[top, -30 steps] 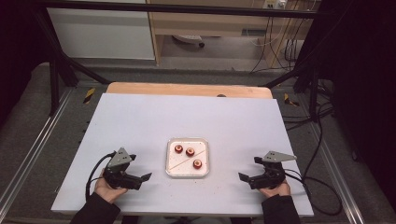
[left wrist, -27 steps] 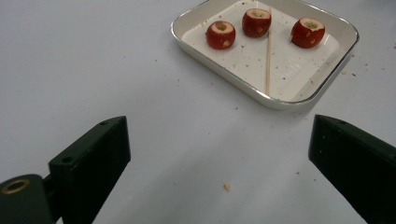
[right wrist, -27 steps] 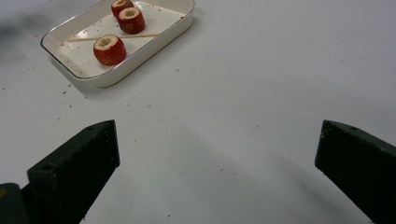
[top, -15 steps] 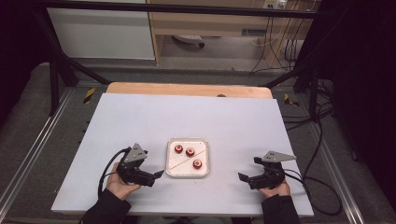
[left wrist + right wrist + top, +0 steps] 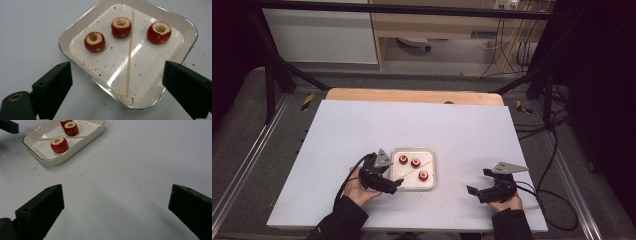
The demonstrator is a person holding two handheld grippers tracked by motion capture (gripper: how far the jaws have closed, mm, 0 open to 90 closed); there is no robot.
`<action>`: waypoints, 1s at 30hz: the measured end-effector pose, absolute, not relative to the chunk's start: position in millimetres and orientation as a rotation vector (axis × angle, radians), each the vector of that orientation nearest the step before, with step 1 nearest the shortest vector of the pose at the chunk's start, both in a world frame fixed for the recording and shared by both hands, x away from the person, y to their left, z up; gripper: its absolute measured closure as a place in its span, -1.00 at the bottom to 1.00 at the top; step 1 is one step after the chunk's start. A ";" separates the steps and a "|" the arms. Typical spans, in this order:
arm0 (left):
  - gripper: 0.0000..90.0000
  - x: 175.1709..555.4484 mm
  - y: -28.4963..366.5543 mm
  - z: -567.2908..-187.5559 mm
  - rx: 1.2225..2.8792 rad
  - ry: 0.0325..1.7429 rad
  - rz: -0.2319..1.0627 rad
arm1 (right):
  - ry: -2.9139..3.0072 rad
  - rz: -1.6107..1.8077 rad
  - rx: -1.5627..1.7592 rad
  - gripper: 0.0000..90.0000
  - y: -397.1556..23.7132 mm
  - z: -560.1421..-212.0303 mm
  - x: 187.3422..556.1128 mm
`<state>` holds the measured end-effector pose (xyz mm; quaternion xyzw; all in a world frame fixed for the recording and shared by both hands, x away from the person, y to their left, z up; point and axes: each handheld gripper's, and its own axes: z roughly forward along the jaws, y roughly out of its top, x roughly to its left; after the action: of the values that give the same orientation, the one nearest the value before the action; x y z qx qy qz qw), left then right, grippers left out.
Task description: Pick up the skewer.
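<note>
A white tray [image 5: 412, 149] sits at the table's middle front and holds three cored red fruits [image 5: 403, 159] [image 5: 415, 162] [image 5: 423, 175] and a thin wooden skewer [image 5: 412, 171] lying diagonally. My left gripper [image 5: 395, 185] is at the tray's front left corner. In the left gripper view its jaws [image 5: 118, 75] stand wide on either side of the tray's near corner [image 5: 130, 106], below the skewer's end [image 5: 129, 55]. They have just been closing slightly and press on nothing. My right gripper [image 5: 476, 189] rests open on the table to the tray's right, with bare table between its jaws [image 5: 116, 200].
The white tabletop [image 5: 462, 130] has red crumbs scattered around the tray. A wooden strip [image 5: 412, 95] runs along its far edge. Cables [image 5: 557, 200] trail off the right side. In the right gripper view the tray [image 5: 75, 145] lies at the upper left.
My left gripper has moved right across the table, up to the tray's front left corner. The right gripper has stayed where it was.
</note>
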<state>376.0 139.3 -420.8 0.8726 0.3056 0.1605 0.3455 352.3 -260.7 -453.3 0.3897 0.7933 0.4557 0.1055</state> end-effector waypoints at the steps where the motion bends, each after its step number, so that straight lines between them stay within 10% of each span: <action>1: -0.77 377.0 136.7 -422.2 2.267 0.793 0.414 | 2.338 1.343 1.148 -0.98 -260.7 -453.3 352.3; 12: 0.01 382.5 121.6 -431.1 2.273 0.774 0.389 | 2.343 1.339 1.146 -0.98 -260.8 -453.4 352.4; 30: 0.72 385.9 114.6 -442.2 2.300 0.767 0.358 | 2.349 1.339 1.143 -0.98 -260.8 -453.5 352.6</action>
<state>385.9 114.6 -442.2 0.8831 0.2945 0.1373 0.3385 352.6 -260.8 -453.5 0.3875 0.7959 0.4537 0.1029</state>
